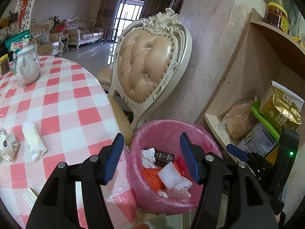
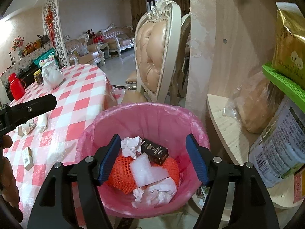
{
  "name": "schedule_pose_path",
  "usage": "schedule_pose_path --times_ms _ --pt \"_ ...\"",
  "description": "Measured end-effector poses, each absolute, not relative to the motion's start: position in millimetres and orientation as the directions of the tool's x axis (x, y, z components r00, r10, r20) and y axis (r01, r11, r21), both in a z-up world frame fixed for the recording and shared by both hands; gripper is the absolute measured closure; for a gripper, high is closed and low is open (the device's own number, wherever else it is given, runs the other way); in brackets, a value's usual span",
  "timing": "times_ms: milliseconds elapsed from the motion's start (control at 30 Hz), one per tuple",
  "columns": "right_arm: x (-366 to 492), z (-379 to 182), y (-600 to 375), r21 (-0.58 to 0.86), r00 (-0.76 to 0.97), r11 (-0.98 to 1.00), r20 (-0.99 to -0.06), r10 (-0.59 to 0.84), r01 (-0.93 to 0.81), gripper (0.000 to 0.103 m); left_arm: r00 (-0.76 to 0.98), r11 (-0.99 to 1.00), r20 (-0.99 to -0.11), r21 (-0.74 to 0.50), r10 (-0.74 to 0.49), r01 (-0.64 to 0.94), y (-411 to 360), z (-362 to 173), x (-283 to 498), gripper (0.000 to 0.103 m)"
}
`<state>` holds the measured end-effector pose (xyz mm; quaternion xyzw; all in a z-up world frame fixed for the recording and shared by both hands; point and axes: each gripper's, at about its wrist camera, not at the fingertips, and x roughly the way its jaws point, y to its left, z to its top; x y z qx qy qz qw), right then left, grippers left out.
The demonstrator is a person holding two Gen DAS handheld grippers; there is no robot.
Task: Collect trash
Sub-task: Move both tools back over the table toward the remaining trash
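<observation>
A bin with a pink liner (image 1: 171, 123) (image 2: 144, 106) stands beside the checked table (image 1: 63, 103) (image 2: 80, 99). Inside lie crumpled tissue (image 2: 130, 146), a black box (image 2: 155, 151), orange foam netting (image 2: 120, 173) and a white foam sheet (image 2: 146, 169). My left gripper (image 1: 151, 136) hangs open over the bin, nothing between its fingers. My right gripper (image 2: 153, 136) is also open above the bin and holds nothing. Still on the table are a rolled white wrapper (image 1: 33, 140) (image 2: 42, 123), a crumpled paper cup (image 1: 7, 147) (image 2: 26, 128) and a small carton (image 1: 29, 195) (image 2: 27, 157).
A padded cream chair (image 1: 146, 66) (image 2: 154, 57) stands behind the bin, close to the table. Right of the bin is a wooden shelf (image 1: 215, 122) (image 2: 228, 126) with bags and a tin. A white jug (image 1: 27, 66) (image 2: 52, 75), a jar and a red flask (image 2: 16, 85) stand on the table's far side.
</observation>
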<state>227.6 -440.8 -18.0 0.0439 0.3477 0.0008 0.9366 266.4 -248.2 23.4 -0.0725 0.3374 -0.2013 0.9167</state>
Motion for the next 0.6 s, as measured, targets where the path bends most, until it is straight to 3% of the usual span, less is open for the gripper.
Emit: schedule_pose_path --times_ms 600 --pt "223.2 -5.4 -400.8 0.073 0.766 0.997 -0.639 0.068 -0.028 0.032 0.737 0.929 -0.569 -0.278 -0.364 0.245 -186.2 30.1 249.2 0.044"
